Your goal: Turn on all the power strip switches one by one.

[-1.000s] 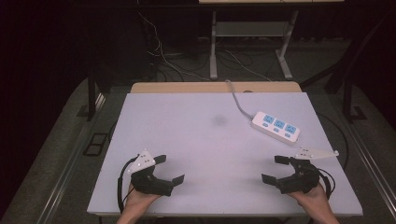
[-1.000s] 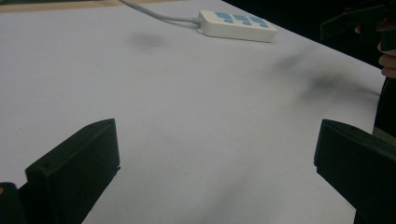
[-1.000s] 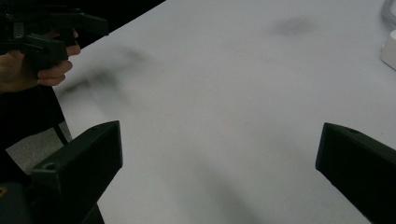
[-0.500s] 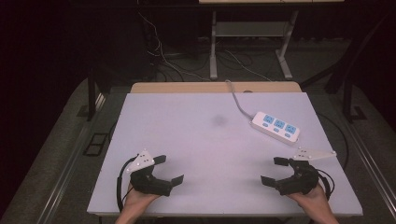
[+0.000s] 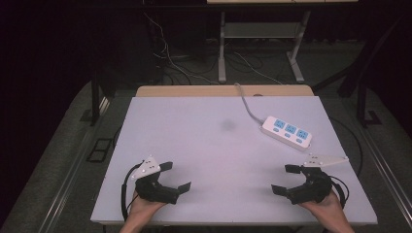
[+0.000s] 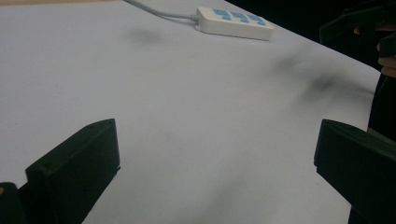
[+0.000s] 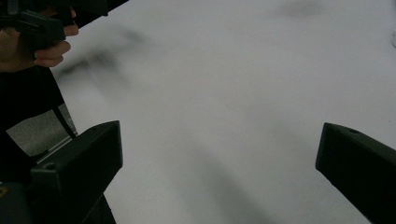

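High view has both grippers low in the frame, resting on the white counter [image 5: 204,145]: left gripper [image 5: 176,177] at lower left, right gripper [image 5: 287,178] at lower right, each with jaws spread wide and nothing between them. Further up, right of center, a white power strip [image 5: 286,132] with blue sockets lies flat, well apart from both, its cord running to the counter's far edge.

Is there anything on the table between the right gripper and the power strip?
Nothing visible. In the high view, bare white table lies between the open right gripper and the power strip, which sits farther back on the right side.
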`<action>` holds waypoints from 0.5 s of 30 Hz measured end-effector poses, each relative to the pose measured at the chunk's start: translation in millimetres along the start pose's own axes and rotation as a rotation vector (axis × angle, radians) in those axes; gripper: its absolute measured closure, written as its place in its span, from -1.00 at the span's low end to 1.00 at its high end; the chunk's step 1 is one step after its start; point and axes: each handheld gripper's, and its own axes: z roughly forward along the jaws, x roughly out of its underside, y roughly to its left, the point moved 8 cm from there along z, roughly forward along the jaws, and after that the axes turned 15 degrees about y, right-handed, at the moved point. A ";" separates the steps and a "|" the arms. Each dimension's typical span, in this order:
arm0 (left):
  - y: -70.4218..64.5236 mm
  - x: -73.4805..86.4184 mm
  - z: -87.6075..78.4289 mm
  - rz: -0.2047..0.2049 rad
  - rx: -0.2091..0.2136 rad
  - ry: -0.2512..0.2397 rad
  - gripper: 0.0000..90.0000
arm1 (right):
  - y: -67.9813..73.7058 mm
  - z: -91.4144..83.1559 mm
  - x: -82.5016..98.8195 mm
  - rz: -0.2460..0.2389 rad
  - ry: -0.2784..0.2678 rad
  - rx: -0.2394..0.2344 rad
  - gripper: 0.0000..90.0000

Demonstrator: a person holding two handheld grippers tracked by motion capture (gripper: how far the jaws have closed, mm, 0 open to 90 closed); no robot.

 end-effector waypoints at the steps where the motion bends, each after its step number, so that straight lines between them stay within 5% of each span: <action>1: 0.0 0.0 0.0 0.000 0.000 0.000 -1.00 | -0.1 -0.2 -0.1 -0.001 0.002 0.002 -0.99; 15: 0.9 0.4 -0.6 -0.007 -0.001 -0.001 -1.00 | -3.0 -6.6 -6.7 -0.020 0.040 0.005 -0.99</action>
